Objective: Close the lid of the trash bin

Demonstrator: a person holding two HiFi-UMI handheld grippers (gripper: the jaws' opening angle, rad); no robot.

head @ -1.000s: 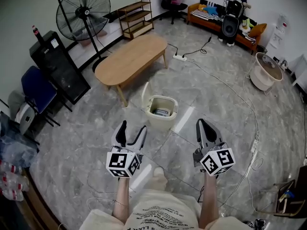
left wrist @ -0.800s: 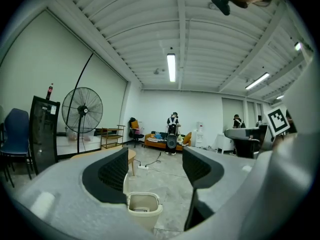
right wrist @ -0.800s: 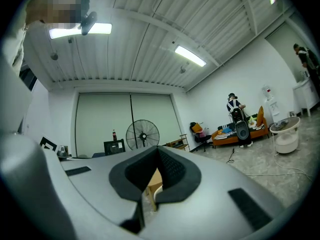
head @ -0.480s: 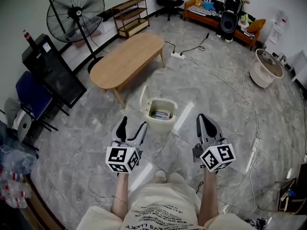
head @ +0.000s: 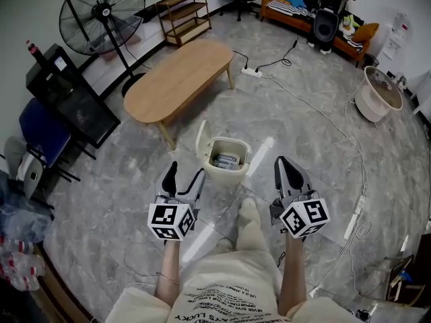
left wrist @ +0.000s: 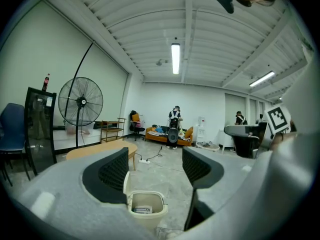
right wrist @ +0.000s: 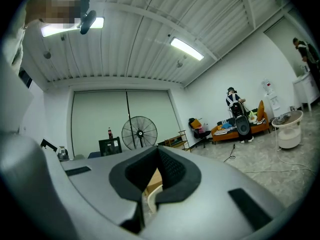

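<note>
The cream trash bin [head: 226,161] stands on the marble floor ahead of me, with its lid [head: 201,138] tipped up on its left side. Some rubbish lies inside. My left gripper [head: 186,173] hovers open just short of the bin's near left side and holds nothing. My right gripper [head: 285,168] is shut and empty to the right of the bin. In the left gripper view the bin [left wrist: 146,211] sits low between the spread jaws of the left gripper [left wrist: 155,170]. In the right gripper view the right gripper [right wrist: 151,181] shows only a sliver of the raised lid [right wrist: 149,198].
An oval wooden table [head: 178,79] stands beyond the bin. A large fan [head: 101,15], a black cabinet [head: 64,93] and a blue chair [head: 42,136] line the left side. A white cable [head: 337,130] runs across the floor at right. My foot [head: 248,214] is stepped forward.
I have walked forward, so the bin lies closer to both grippers. One foot has stepped out between them. The jaws have not changed.
</note>
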